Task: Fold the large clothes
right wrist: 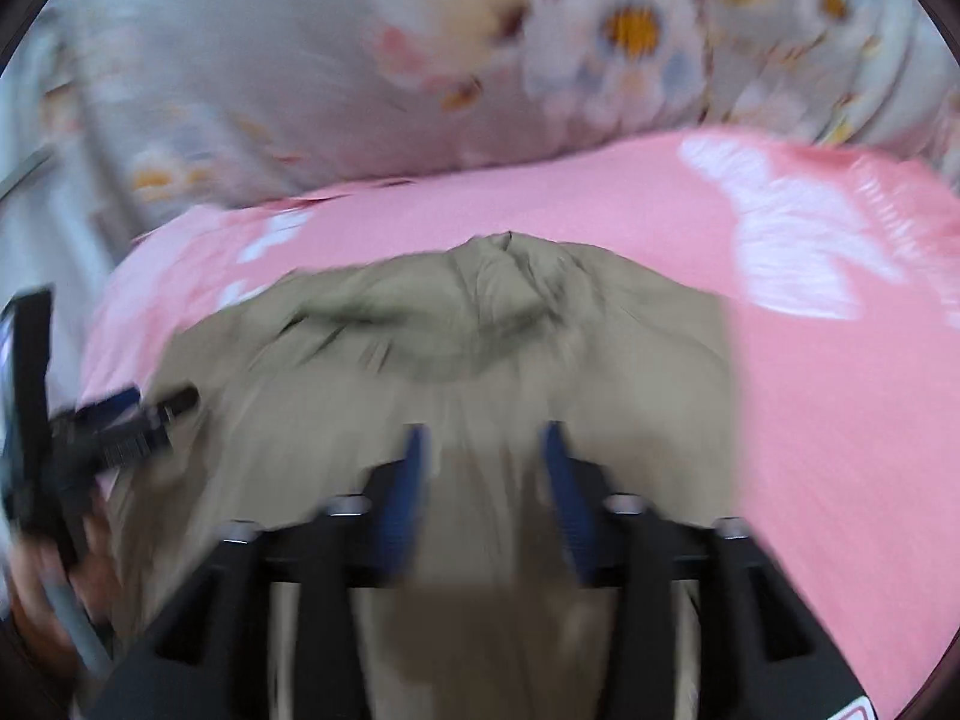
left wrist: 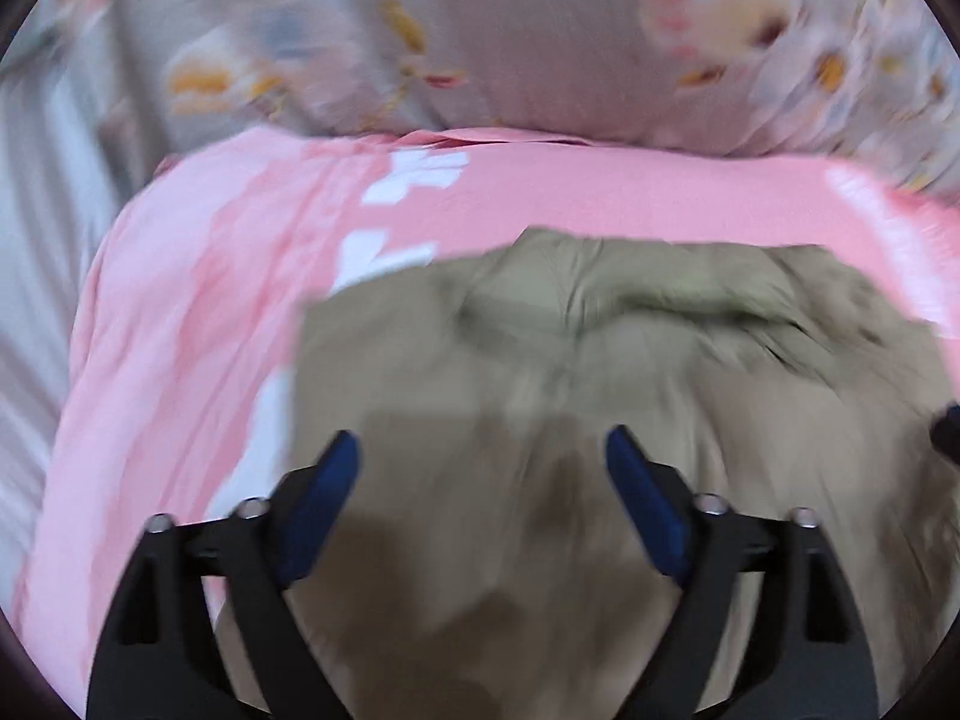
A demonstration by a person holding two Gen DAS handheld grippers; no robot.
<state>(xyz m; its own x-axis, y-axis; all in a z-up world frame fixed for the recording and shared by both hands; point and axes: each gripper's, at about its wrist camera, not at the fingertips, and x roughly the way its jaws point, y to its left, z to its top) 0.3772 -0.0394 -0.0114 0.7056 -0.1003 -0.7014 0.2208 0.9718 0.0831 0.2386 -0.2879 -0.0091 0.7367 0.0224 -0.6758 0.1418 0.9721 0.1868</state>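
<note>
Tongs (left wrist: 483,450) agape, khaki garment (left wrist: 600,360) beneath

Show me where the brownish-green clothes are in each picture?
Left wrist view: the khaki garment fills the lower middle and right, under the open left gripper.
Right wrist view: the same garment fills the lower middle and left, under the open right gripper.
Shared landmark: the pink sheet beneath it, with the flowered bedding behind.

Khaki garment (left wrist: 600,360) on pink bedsheet (left wrist: 180,330)
</note>
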